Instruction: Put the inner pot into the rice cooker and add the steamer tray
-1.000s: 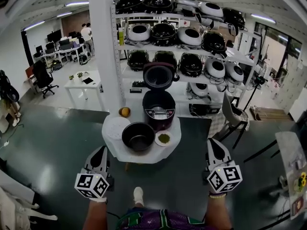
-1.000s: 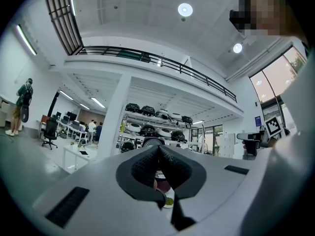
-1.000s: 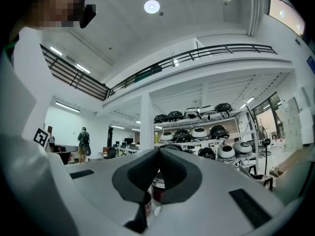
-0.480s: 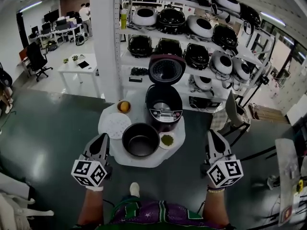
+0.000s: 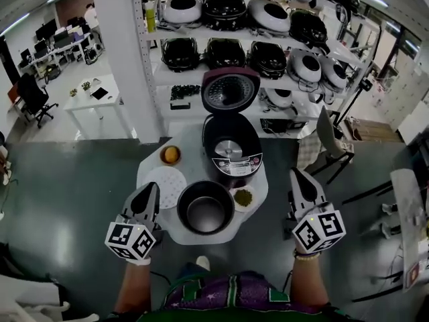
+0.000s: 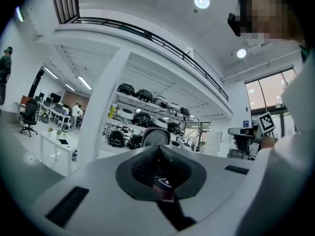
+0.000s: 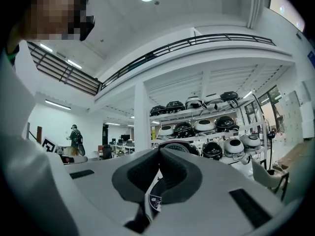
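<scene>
The dark, round inner pot (image 5: pixel 205 208) sits empty at the white bench's (image 5: pixel 192 154) near edge. It is in front of the open rice cooker (image 5: pixel 231 149), with the white steamer tray (image 5: pixel 165 178) just beside it. The fingers of the left gripper (image 5: pixel 151 189) and right gripper (image 5: pixel 297 176) are pressed together, empty. Shelves (image 5: pixel 268 79) of cookers stand behind.

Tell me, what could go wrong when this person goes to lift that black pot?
The black round inner pot sits near the small white table's front edge, so a clumsy nudge could push it off. The little white dish of green bits right beside it might get knocked during lifting.
</scene>
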The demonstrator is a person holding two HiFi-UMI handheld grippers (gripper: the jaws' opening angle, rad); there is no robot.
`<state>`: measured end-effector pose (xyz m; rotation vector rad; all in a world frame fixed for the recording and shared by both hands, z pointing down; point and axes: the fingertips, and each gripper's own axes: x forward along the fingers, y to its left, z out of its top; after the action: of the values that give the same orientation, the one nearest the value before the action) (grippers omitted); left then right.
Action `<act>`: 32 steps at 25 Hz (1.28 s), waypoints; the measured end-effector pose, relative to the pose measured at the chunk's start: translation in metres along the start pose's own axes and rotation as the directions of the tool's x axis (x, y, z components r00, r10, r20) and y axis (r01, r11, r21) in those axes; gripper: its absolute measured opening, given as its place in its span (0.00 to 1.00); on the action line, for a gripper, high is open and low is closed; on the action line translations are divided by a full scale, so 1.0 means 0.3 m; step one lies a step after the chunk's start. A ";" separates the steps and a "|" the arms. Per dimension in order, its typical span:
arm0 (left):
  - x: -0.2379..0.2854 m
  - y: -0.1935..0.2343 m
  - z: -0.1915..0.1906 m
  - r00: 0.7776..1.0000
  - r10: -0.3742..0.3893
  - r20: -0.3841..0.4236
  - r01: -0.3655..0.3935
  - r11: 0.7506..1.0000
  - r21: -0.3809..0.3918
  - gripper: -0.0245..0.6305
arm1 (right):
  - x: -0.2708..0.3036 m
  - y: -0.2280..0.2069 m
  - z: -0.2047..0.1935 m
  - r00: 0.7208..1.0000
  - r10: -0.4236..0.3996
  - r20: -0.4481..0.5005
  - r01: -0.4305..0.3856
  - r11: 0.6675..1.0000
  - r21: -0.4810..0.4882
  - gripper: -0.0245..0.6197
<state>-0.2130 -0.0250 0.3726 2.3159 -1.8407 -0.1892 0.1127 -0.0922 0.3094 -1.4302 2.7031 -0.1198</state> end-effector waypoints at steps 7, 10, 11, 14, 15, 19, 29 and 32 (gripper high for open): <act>0.116 0.010 -0.012 0.999 -0.046 -0.013 0.047 0.999 0.020 0.10 | 0.064 -0.042 -0.040 1.000 -0.001 -0.018 0.001 1.000 0.001 0.05; 0.144 -0.043 -0.031 0.992 -0.116 -0.042 0.118 0.991 0.065 0.36 | 0.071 -0.067 -0.038 1.000 0.008 -0.025 -0.009 1.000 -0.006 0.05; 0.151 -0.062 -0.038 0.989 -0.138 -0.044 0.142 0.986 0.083 0.49 | 0.074 -0.076 -0.036 1.000 0.012 -0.025 -0.013 1.000 -0.008 0.05; 0.177 -0.068 -0.082 0.986 -0.153 -0.061 0.160 0.978 0.133 0.65 | 0.098 -0.085 -0.033 0.999 0.032 -0.025 -0.032 0.999 -0.009 0.05; 0.190 -0.058 -0.109 0.986 -0.146 -0.082 0.157 0.977 0.143 0.67 | 0.106 -0.082 -0.033 0.999 0.039 -0.025 -0.039 0.999 -0.014 0.05; 0.224 -0.012 -0.230 0.978 -0.122 -0.167 0.145 0.980 0.136 0.68 | 0.133 -0.071 -0.048 0.998 0.054 -0.037 -0.055 0.998 -0.024 0.05; 0.312 0.075 -0.552 0.924 -0.138 -0.356 0.160 0.986 0.034 0.68 | 0.170 -0.097 -0.162 0.995 0.004 -0.100 -0.005 1.000 -0.004 0.05; 0.348 0.092 -0.639 0.899 -0.144 -0.414 0.174 0.984 0.034 0.68 | 0.179 -0.105 -0.185 0.993 -0.015 -0.113 0.016 1.000 0.005 0.05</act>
<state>-0.1756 -0.1215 0.5670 2.3262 -1.4736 0.3265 0.1025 -0.1526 0.3660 -1.4868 2.7784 -0.2164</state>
